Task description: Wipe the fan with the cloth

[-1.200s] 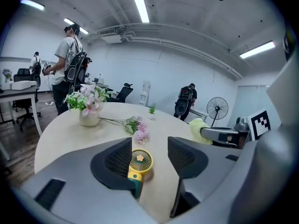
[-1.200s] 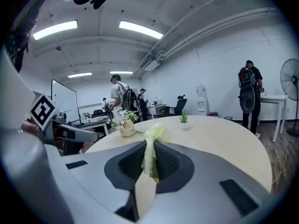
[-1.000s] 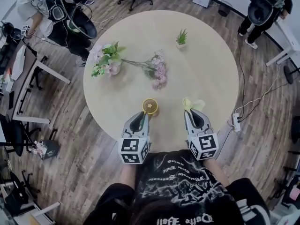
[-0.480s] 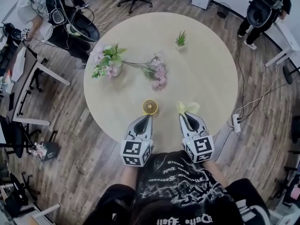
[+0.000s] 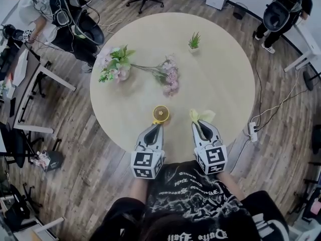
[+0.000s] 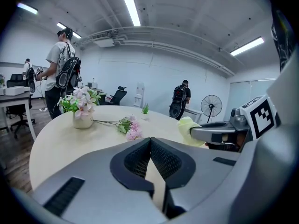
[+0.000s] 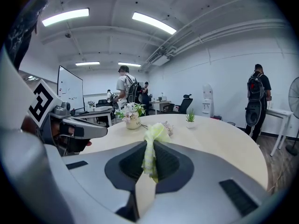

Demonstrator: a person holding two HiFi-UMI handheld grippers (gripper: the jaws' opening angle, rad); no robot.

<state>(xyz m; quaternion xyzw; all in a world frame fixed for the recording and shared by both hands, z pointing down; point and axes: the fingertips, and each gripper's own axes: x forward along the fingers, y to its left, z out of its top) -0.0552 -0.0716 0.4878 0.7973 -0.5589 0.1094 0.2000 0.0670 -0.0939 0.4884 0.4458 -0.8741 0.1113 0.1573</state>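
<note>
Fan (image 5: 160, 113) first: small, round and yellow, sitting near the close edge of the table (image 5: 220, 69), right at the nose of my left claw (image 5: 157, 126). That claw is pressed fully together, and its own camera shows nothing between the jaws. The fan is out of sight below them, so from the overhead view alone I can't say whether the tips touch it or just sit beside it.

Over to the right, the pale yellow-green cloth (image 5: 201, 116) is pinched in my right claw (image 5: 197, 124), with a bunched tuft poking out past the jaws. It's near the fan but apart from it, so I'd judge the wipe hasn't begun.

To do it well, I want the closed left tips bracing the fan so it can't skid or tip. Then I bring the tuft across, leading with fabric rather than plastic, in light strokes over the face.

Farther out, well clear, are a vase of flowers (image 5: 116, 65), a loose pink sprig (image 5: 169, 79) and a little potted plant (image 5: 194, 41).
</note>
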